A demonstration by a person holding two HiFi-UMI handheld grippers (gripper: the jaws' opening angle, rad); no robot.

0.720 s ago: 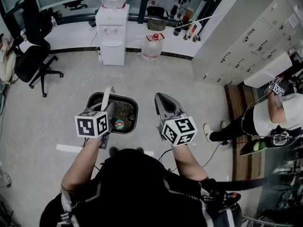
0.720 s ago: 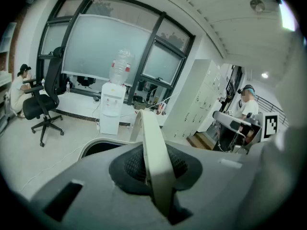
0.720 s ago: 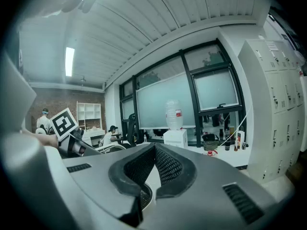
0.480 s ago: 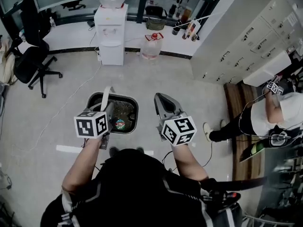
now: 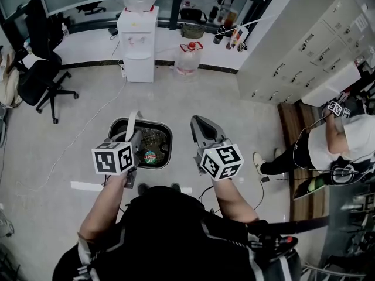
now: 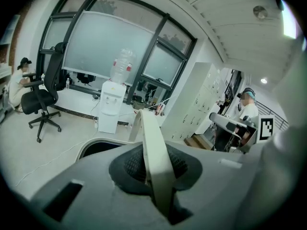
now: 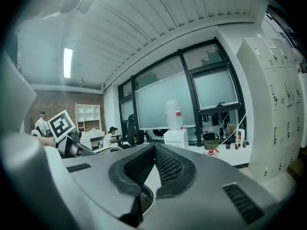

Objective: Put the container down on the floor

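A person, seen from above, is standing on a pale floor and holding a gripper in each hand. The left gripper is clamping the pale strap handle of a dark container, and the strap is arching upright between its jaws. The container is sitting low, just in front of the person's shoes; whether it is hanging or already touching the floor is not clear. A small labelled item is lying inside it. The right gripper is hovering just right of the container with its jaws closed at the tips and nothing between them.

To finish well, the left hand probably needs to be lowering straight down, keeping the container level (so the contents are not tipping), and letting go only once the base is resting flat.

A white cable is trailing across the floor to the left, and a white strip is lying beside the feet. Along the floor's far edge, a water dispenser and a jug are standing; a chair is at the left and another person at the right. All are well apart from the container.
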